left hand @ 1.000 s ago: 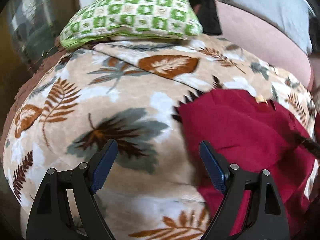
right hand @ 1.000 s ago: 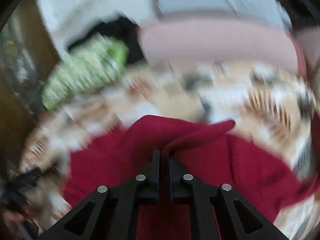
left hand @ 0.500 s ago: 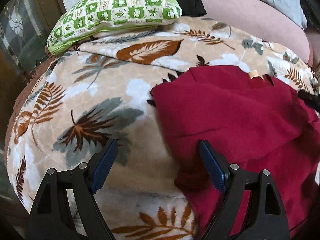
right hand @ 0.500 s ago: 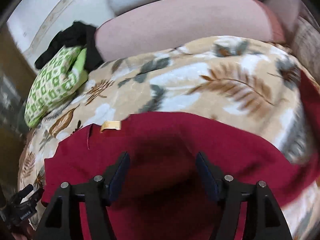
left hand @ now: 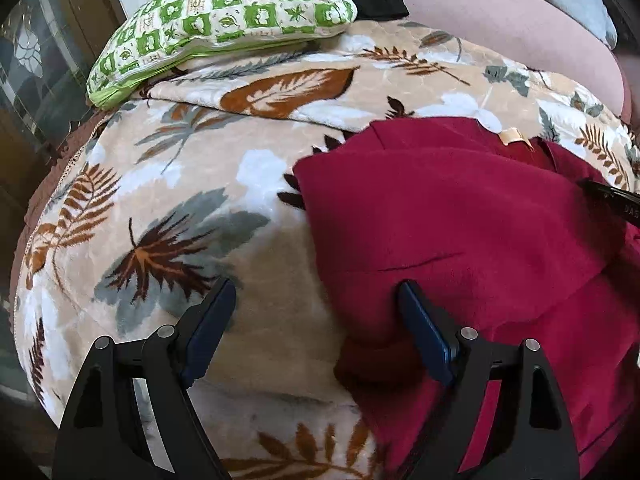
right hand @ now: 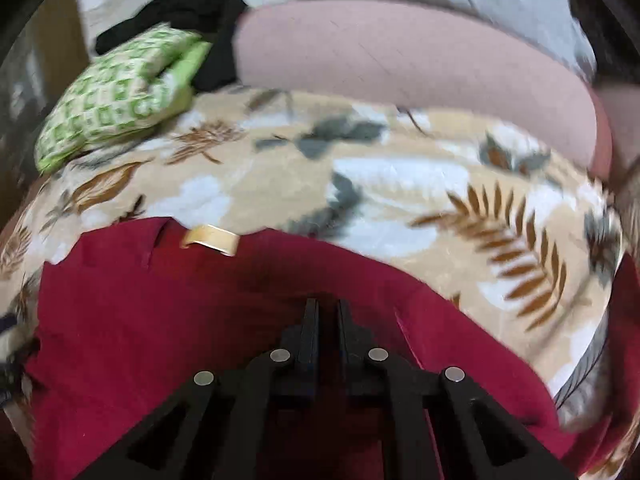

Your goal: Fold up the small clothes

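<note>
Red garment [left hand: 460,216] on leaf-print blanket [left hand: 168,184]; tan neck label [left hand: 514,136] unreadable.

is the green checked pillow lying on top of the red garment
No, the green checked pillow sits at the far edge of the leaf-print blanket, well apart from the red garment.

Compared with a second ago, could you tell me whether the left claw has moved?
Yes. The left claw has shifted toward the red garment, away from the green checked pillow, which now sits higher in its view.
</note>
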The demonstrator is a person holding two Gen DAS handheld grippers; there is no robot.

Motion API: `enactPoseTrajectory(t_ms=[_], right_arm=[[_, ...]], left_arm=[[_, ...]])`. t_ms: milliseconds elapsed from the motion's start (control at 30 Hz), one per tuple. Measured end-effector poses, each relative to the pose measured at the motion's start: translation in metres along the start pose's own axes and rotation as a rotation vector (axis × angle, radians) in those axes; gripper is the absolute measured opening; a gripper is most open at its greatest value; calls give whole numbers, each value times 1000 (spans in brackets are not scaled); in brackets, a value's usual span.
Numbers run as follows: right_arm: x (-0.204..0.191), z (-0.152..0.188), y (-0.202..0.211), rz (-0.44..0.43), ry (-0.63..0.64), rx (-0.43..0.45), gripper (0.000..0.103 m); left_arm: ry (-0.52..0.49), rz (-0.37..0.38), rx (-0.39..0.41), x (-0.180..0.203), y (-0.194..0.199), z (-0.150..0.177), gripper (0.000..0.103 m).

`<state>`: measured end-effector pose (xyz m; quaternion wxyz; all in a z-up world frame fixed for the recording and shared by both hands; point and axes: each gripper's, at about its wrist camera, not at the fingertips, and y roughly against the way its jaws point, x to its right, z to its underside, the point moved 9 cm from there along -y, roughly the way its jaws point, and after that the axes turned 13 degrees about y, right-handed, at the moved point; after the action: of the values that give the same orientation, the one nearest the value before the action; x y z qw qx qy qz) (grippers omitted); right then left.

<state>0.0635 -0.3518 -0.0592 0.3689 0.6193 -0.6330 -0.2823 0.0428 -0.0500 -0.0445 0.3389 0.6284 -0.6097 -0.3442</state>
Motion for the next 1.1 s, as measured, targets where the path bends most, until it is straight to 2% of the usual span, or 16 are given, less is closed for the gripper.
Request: enactPoseTrajectory(t_ms=[133,200,233,333,467,533,600,700,767,833,867,900,933,967,1067,1100], right_arm=[[4,4,24,-6,-40,29,19],[14,12,47,-16,-101,95,37],[16,19,48,-12,-114,104,51],[15,53,13,-2,-88,-72,58],[46,48,59,-12,-150,44,58],[83,49,82,85,-178,79,58],[135,57,100,235,-212,64,60],[217,82,100,472,-274,-80,69],[260,106,82,554,-335,-210,73],[277,123,56,458,-398,-255,68],[275,127,39,317,-430,-248,36],[275,127,37,278,-444,-242,30],[280,122,48,310,-436,-209,17],[283,109,71,318,-414,-106,7],[286,100,147,297,-464,180,7],[284,107,165,289,-470,233,7]], left_arm=[[-4,-3,36,-2,10,-3,84],[16,13,41,-1,13,-5,84],[27,20,39,1,14,-5,84],[14,20,34,10,18,-4,84],[-25,33,95,25,39,-9,84],[-23,60,101,33,46,-11,84],[-25,83,97,44,48,-12,84],[-53,94,76,63,46,-6,84],[-83,91,53,75,40,2,84],[-115,84,37,84,36,9,84],[-141,73,33,88,33,12,84],[-156,63,35,90,32,13,84],[-162,57,38,91,31,13,84],[-163,49,40,93,30,12,84],[-137,70,34,96,30,8,84],[-133,77,33,98,30,8,84]])
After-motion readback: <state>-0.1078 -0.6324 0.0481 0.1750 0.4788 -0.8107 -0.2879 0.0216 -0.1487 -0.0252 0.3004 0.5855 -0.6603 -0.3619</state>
